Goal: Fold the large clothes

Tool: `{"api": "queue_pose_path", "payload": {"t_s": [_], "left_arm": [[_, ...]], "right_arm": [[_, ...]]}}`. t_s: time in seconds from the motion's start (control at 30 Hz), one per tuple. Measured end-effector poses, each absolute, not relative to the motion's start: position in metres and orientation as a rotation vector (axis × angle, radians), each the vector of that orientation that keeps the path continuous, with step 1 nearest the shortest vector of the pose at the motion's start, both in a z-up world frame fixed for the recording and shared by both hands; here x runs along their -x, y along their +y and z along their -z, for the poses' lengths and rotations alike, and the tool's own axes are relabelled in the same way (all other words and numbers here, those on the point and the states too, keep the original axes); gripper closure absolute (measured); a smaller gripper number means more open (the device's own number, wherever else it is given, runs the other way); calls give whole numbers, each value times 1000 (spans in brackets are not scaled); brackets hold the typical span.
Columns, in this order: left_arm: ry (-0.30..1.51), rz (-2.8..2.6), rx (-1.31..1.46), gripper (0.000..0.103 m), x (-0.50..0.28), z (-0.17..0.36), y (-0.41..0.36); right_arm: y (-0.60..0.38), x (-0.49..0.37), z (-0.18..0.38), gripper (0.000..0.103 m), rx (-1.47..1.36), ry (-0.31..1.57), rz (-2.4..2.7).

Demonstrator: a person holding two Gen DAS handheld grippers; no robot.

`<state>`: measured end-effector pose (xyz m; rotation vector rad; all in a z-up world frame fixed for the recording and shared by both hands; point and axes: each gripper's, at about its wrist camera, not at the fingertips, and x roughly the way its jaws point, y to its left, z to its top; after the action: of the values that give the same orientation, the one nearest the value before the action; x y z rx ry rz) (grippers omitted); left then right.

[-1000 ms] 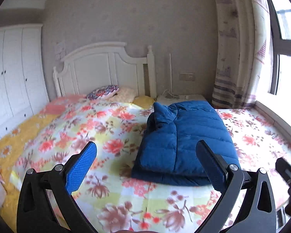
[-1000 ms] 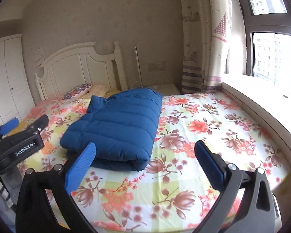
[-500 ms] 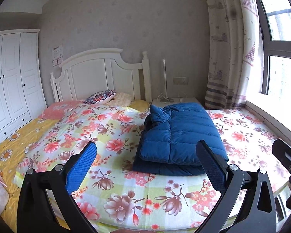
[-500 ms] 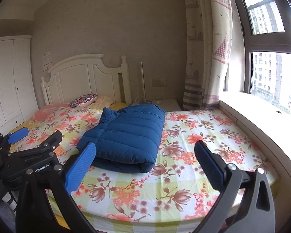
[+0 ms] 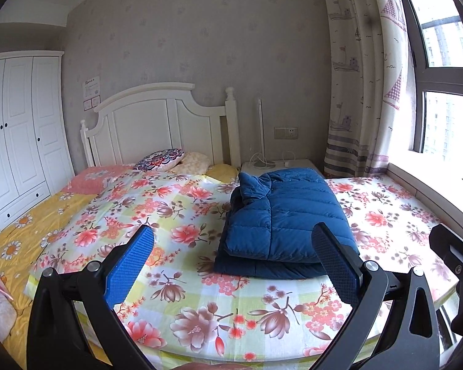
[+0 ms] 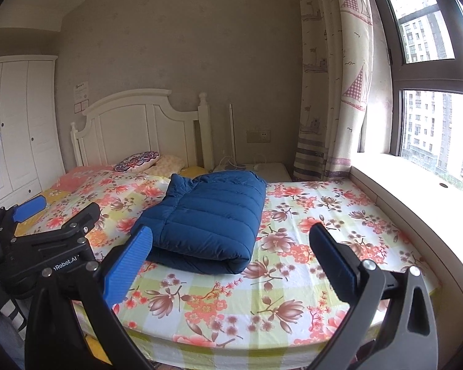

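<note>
Floral bed (image 5: 200, 317), folded blue jacket (image 5: 287, 222) — both tools wide, empty

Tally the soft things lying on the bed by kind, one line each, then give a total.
Blue padded jacket, folded: 1
Pillows or cushions by the headboard: 4 (pink, patterned, cream, yellow)
Floral bedspread: 1
Total: 6

both wrist views facing bed (image 5: 200, 308), headboard (image 6: 132, 129)
</note>
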<state>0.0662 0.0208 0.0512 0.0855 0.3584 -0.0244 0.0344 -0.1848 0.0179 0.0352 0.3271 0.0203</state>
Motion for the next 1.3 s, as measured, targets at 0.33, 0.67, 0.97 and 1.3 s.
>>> {"api": "queue_pose_path", "payload": {"t_s": [0.33, 0.67, 0.97, 1.3], "left_arm": [[356, 30, -93, 4, -63, -52, 19], [360, 38, -94, 4, -61, -52, 18], [363, 40, -96, 4, -61, -52, 17], [361, 46, -97, 4, -62, -51, 20]], "right_arm": [[-185, -33, -18, 2, -34, 328, -23], [-184, -31, -17, 2, -33, 331, -27], [-183, -29, -17, 2, -34, 333, -32], [-185, -29, -20, 2, -42, 332, -27]]}}
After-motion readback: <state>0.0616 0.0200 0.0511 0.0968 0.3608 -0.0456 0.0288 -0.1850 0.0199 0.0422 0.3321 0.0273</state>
